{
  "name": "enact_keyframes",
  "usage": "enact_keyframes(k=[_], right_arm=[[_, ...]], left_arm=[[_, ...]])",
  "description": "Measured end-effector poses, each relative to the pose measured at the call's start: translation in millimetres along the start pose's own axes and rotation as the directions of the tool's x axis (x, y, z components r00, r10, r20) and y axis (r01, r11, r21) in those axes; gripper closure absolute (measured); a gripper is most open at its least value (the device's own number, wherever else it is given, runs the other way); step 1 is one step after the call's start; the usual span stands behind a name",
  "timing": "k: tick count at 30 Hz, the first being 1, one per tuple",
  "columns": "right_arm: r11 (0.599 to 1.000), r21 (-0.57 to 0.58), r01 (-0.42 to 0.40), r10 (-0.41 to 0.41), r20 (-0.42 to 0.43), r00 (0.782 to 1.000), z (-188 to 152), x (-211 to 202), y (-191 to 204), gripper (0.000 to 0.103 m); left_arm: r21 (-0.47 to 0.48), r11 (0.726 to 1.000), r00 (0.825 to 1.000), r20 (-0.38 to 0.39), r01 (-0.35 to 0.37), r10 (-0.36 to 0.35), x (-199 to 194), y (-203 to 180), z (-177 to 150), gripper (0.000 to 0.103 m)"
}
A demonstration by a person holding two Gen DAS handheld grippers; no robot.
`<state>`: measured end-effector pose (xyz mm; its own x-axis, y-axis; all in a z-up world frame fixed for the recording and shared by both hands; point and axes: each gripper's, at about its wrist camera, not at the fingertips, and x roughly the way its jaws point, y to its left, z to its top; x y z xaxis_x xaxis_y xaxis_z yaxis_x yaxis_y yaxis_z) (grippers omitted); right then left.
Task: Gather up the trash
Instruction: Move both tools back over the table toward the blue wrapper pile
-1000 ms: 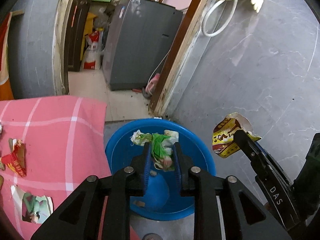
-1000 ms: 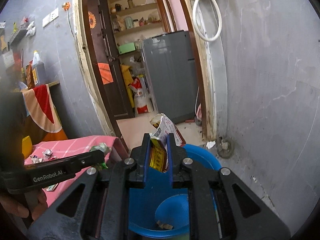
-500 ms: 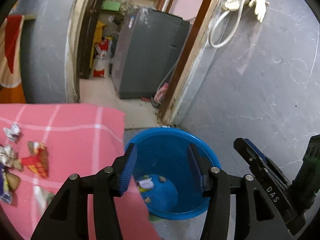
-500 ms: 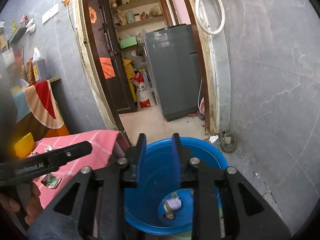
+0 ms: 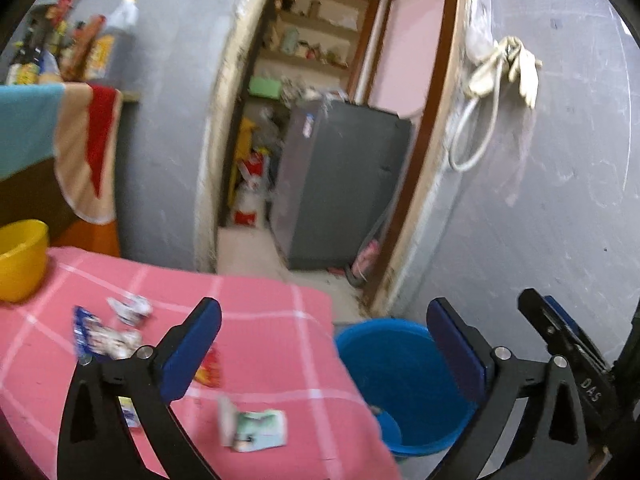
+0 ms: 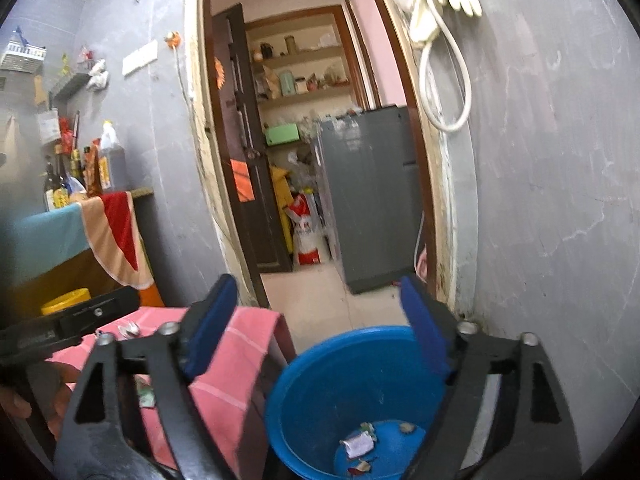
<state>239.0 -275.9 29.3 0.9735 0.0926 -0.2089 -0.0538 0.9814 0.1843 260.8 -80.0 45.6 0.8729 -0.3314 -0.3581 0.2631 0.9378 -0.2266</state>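
A blue plastic bucket (image 5: 400, 364) stands on the floor beside a table with a pink checked cloth (image 5: 256, 332). In the right wrist view the bucket (image 6: 340, 376) holds several scraps of trash (image 6: 358, 442) at its bottom. Several wrappers lie on the cloth: a green-white one (image 5: 256, 428), a red one (image 5: 209, 369), a blue one (image 5: 100, 336) and a crumpled white one (image 5: 130, 308). My left gripper (image 5: 324, 344) is open and empty above the table's edge. My right gripper (image 6: 320, 328) is open and empty above the bucket, and also shows in the left wrist view (image 5: 560, 336).
A yellow bowl (image 5: 20, 260) sits at the cloth's far left. A grey wall (image 5: 540, 200) is close on the right. A doorway behind leads to a grey fridge (image 5: 340, 184). A shelf with bottles (image 6: 72, 172) and a draped towel stands at the left.
Both grippers let their wrappers drop into the bucket, then opened wider. The left gripper has swung left and up, over the pink cloth. The right gripper has lifted.
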Motion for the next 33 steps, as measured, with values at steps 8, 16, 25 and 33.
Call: enact_keyframes(k=[8, 16, 25, 33], right_arm=[[0.998, -0.063, -0.020, 0.026, 0.095, 0.995, 2.4, -13.0, 36.2, 0.000], [0.991, -0.114, -0.067, 0.083, 0.143, 0.986, -2.6, -21.9, 69.1, 0.000], [0.978, -0.184, -0.102, 0.133, 0.167, 0.977, -9.2, -23.9, 105.9, 0.000], [0.959, -0.253, -0.131, 0.166, 0.121, 0.979, -18.9, -15.9, 130.4, 0.000]], left_arm=[[0.024, 0.998, 0.994, 0.091, -0.063, 0.061, -38.8, 24.0, -4.7, 0.002], [0.021, 0.989, 0.979, 0.147, -0.143, 0.139, -72.1, 46.9, -9.7, 0.002], [0.007, 0.979, 0.964, 0.176, -0.205, 0.201, -97.4, 77.5, -18.5, 0.002], [0.007, 0.967, 0.955, 0.159, -0.255, 0.250, -107.2, 100.0, -28.5, 0.002]])
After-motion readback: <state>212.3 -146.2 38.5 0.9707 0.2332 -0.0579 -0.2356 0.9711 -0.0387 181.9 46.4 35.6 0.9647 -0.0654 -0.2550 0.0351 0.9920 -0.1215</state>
